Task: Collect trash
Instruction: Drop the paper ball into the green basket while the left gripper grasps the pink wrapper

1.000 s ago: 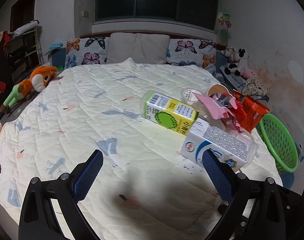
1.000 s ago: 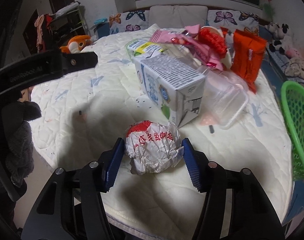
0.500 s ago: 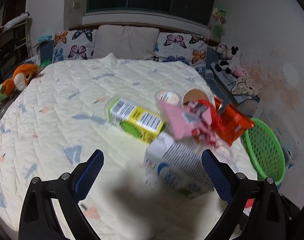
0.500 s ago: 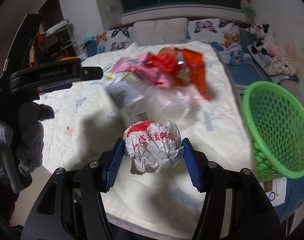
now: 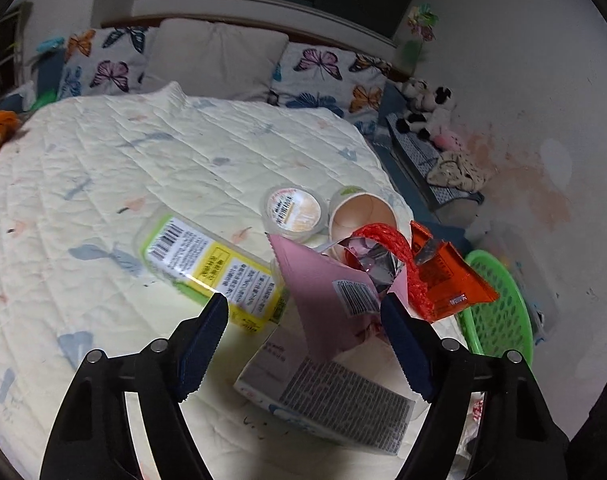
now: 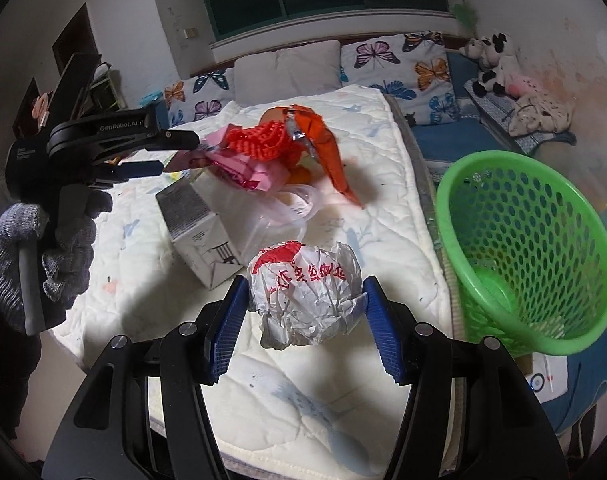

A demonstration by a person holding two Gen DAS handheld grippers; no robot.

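My right gripper [image 6: 305, 324] is shut on a crumpled white paper ball with red print [image 6: 307, 294], held above the bed's near corner, left of the green mesh basket [image 6: 531, 240]. My left gripper [image 5: 303, 344] is open, its jaws on either side of a pink wrapper [image 5: 323, 300] that lies on a white and grey carton [image 5: 331, 404]. The left gripper also shows in the right wrist view [image 6: 171, 152], over the trash pile. A yellow-green carton [image 5: 211, 264], two cups [image 5: 295, 210], red mesh [image 5: 399, 256] and an orange wrapper [image 5: 451, 284] lie there.
The trash lies on a quilted bed [image 5: 123, 168] with butterfly pillows [image 5: 103, 64] at the head. The basket stands on the floor beside the bed's right edge [image 5: 495, 304]. Plush toys [image 6: 499, 64] and folded cloth lie along the right wall.
My right gripper has swung right with the paper ball, bringing the green basket close. My left gripper has moved forward over the trash pile and its jaws have narrowed around the pink wrapper.
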